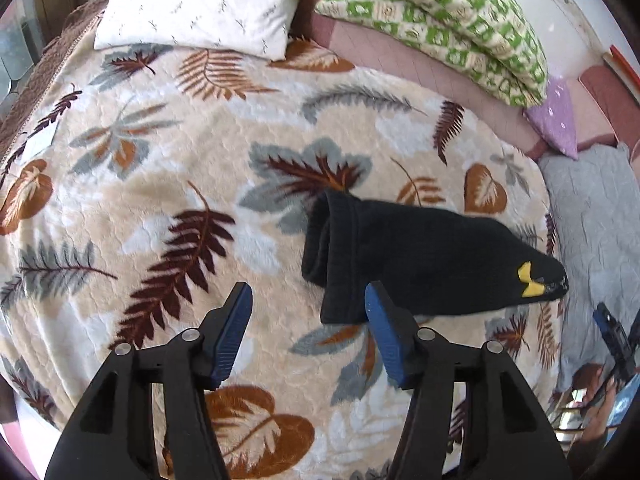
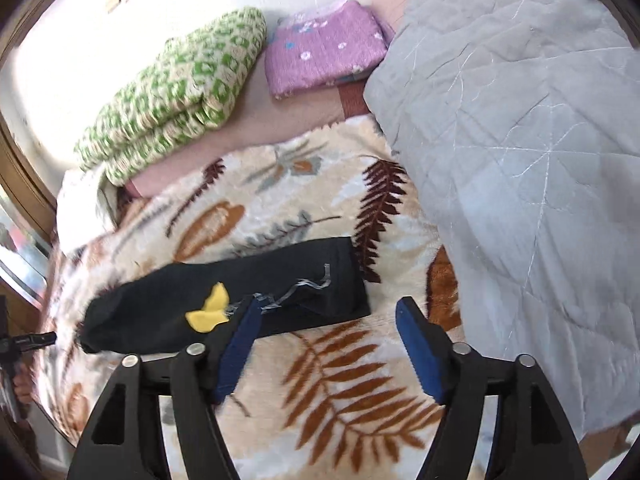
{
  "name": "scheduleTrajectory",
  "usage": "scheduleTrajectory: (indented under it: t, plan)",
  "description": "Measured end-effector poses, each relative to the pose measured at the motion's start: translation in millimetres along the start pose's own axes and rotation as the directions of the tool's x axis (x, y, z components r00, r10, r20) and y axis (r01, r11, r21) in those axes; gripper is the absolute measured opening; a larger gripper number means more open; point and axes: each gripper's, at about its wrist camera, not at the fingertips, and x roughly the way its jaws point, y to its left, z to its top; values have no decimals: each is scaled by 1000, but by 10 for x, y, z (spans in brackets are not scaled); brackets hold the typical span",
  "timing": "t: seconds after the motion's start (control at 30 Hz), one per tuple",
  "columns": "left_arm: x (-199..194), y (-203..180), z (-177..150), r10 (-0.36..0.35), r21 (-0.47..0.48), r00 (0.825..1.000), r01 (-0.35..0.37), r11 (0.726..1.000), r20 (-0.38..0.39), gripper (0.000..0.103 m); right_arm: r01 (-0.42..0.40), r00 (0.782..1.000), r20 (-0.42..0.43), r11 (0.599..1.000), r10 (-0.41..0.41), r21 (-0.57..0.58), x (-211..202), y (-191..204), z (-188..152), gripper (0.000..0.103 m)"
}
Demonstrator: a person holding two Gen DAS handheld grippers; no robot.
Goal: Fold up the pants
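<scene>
Two quilts (image 2: 172,92) (image 2: 520,120) flank folded pants (image 2: 224,292), w/ pillow (image 1: 200,4).

The folded black pants (image 1: 420,260) lie on the leaf-patterned fleece blanket (image 1: 180,168) covering the bed. Behind them sit a white pillow (image 1: 200,4) and a green-checked folded quilt (image 1: 432,16); a grey quilted cover (image 2: 520,140) lies to their right.

Both wrist views look down closely from opposite sides, sharing the pants (image 1: 420,256) (image 2: 240,300).
</scene>
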Motion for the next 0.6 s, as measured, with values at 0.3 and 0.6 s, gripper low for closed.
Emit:
scheduleTrajectory:
  t: [0.3, 0.6]
  plan:
    - [836, -134, 99, -30, -33, 982, 24, 999, -187, 58, -119, 988, -64, 954, 141, 275, 263, 63, -114, 74]
    - [1041, -113, 13, -134, -85, 959, 117, 990, -249, 58, -112, 975, -107, 846, 195, 521, 745, -263, -206, 75]
